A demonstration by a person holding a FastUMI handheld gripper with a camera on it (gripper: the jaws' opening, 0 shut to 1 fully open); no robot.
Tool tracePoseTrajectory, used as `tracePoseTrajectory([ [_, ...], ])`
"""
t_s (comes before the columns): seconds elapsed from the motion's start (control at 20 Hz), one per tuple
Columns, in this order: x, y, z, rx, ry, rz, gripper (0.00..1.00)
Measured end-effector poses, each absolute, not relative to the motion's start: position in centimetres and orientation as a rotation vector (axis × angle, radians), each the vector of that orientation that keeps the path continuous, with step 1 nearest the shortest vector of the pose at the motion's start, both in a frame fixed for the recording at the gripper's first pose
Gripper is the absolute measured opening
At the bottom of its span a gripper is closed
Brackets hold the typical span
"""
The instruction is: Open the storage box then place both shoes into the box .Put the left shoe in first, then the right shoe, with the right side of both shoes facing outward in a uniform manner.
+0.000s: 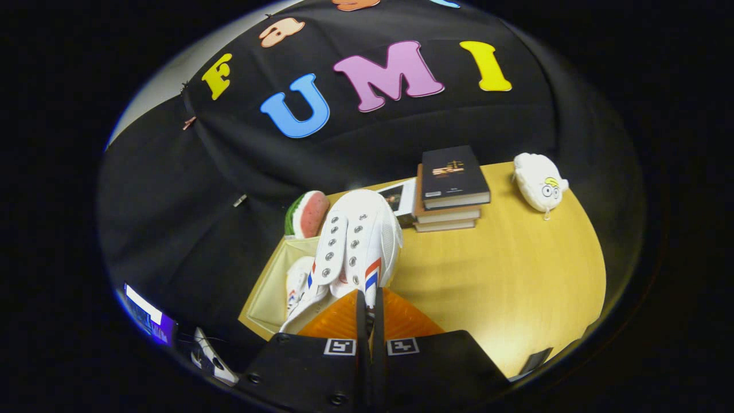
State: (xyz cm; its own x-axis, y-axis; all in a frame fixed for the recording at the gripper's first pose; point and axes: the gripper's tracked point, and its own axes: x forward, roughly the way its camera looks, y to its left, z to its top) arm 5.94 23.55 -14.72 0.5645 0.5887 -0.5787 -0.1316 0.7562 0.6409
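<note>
Two fingers nearly pressed together: our gripper (367, 301) is pinching the heel edge of the shoe (358, 241), only a thin slit between the fingers. Shoe hangs toe-away from us, eyelets and striped side up, just ahead of the fingertips and over the open box (265, 292).

Second shoe (298, 284) already lies inside the box, left of and below the one we hold. We judge that one to be the left shoe and ours the right, but we can't confirm from here.

Handling: canvas sneaker, light, soft upper, stiffer sole and heel. Thin collar fabric can slip or fold under a pinch, and the toe will swing since all the weight sits ahead of the grip. Heel counter is the right place to hold, deep enough that both fingers bite on the stiff part. Lower slowly to keep the toe from catching the box wall or the other shoe.

Box looks like soft fabric, so its wall may give if we push on it.

Further out: watermelon toy (307, 213) just beyond the box, stack of books (453, 189) far centre on the table (516, 275), white plush (539, 182) far right. All well apart from our path.
</note>
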Motion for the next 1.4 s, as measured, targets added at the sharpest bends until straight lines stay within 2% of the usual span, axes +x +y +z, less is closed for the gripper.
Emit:
tracePoseTrajectory([
  [0.15,6.1,29.6,-13.0,0.566,0.925,0.483,0.05],
  [0.35,5.8,35.8,-14.9,0.53,1.022,0.458,0.05],
  [0.75,4.7,38.6,-20.0,0.438,1.132,0.358,0.05],
  [0.8,4.4,39.5,-19.6,0.477,1.13,0.386,0.14],
  [1.0,5.1,39.0,-18.9,0.468,1.082,0.378,0.89],
  [1.05,5.3,38.7,-18.6,0.467,1.067,0.376,0.87],
  [1.2,5.6,37.9,-18.1,0.473,1.039,0.375,0.97],
  [1.4,5.8,36.2,-17.2,0.47,0.981,0.385,0.97],
])
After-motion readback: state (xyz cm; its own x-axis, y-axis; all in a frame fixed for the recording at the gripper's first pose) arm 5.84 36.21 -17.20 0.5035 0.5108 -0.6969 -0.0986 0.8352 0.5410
